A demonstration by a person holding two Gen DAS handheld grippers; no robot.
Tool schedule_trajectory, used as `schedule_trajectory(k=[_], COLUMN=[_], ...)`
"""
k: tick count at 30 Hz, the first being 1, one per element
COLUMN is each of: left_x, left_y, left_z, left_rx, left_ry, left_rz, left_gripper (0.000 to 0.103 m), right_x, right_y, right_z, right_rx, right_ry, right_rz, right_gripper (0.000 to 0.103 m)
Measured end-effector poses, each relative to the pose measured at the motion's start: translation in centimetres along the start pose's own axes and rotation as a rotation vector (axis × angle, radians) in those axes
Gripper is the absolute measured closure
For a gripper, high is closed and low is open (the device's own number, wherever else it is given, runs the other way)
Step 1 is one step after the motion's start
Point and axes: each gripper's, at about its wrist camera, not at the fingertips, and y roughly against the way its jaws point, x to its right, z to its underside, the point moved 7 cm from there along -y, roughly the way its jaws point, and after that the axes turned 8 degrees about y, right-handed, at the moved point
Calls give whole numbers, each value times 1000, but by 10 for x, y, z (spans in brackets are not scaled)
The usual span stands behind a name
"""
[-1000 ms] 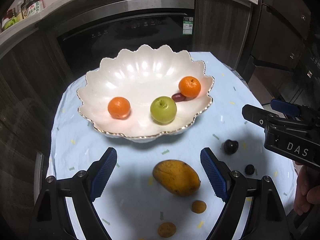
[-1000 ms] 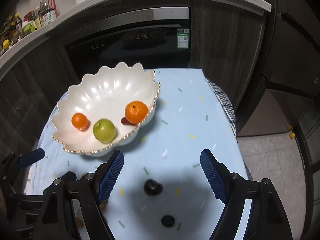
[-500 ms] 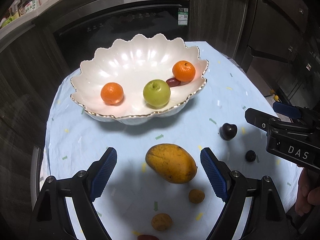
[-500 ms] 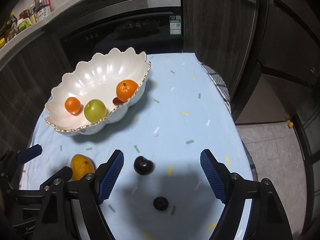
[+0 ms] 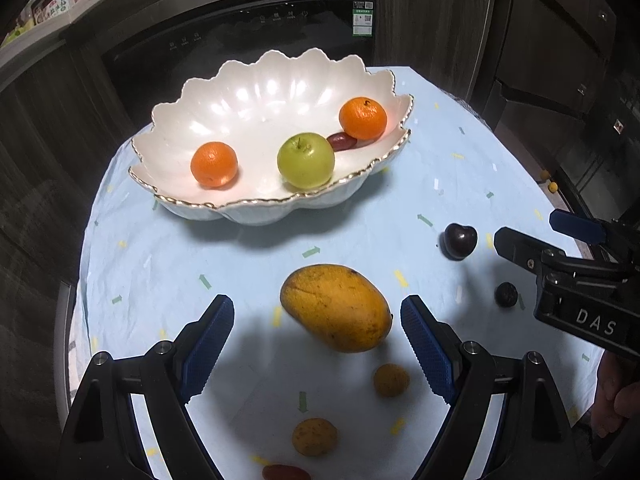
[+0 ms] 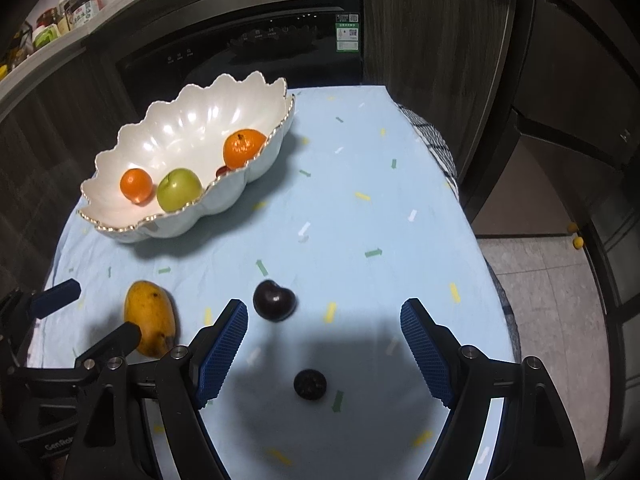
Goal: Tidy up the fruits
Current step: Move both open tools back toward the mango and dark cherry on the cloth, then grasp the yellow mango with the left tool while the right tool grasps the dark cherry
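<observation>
The mango (image 5: 336,307) lies on the counter (image 5: 360,200), now framed between the wide-spread fingers of the left claw (image 5: 316,330), which has pulled back from the bowl (image 5: 224,208) over the last second. That suggests the mango is the next pick. Beyond it, the bowl holds two oranges, an apple and a red date. The right claw (image 6: 324,336), also wide and empty, has likewise retreated; a dark plum (image 6: 274,301) sits just ahead of its left finger.
</observation>
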Motion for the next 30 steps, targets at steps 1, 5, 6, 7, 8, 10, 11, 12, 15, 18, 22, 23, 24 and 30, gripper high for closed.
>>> schedule_trajectory(k=[1, 5, 6, 7, 8, 10, 11, 12, 15, 18, 22, 23, 24, 30], left_x=[1, 3, 3, 3, 3, 3, 3, 3, 3, 2, 1, 1, 1, 6], left_y=[-2, -7, -8, -9, -10, -12, -14, -15, -18, -20, -24, -24, -25, -29], left_z=[1, 6, 7, 8, 9, 10, 12, 12, 14, 13, 13, 13, 13, 14], left_rx=[-5, -18, -19, -21, -25, -33, -37, -38, -43, -45, -48, -49, -50, -55], left_ry=[-1, -7, -7, -7, -6, 0, 2, 2, 6, 11, 17, 19, 20, 10], left_rz=[1, 1, 1, 2, 4, 7, 7, 6, 5, 6, 8, 10, 11, 20], left_gripper=[17, 17, 17, 17, 17, 18, 18, 18, 18, 18, 21, 21, 21, 27], right_x=[0, 0, 0, -1, -1, -2, -3, -3, -5, -6, -7, -7, -8, -8], right_y=[-2, -5, -6, -6, -7, -9, -10, -11, -14, -18, -21, -22, -22, -22], right_z=[4, 14, 16, 19, 22, 26, 27, 29, 33, 37, 42, 42, 43, 45], right_rx=[-8, -27, -31, -34, -40, -49, -53, -56, -67, -84, -101, -102, -104, -100], right_ry=[-3, -12, -13, -14, -16, -16, -16, -17, -17, -21, -25, -24, -21, -7], right_rz=[-1, -3, -4, -5, -7, -9, -9, -10, -9, -7, -11, -11, -10, 16], right_gripper=[23, 23, 23, 23, 23, 24, 24, 24, 25, 30, 41, 42, 45, 55])
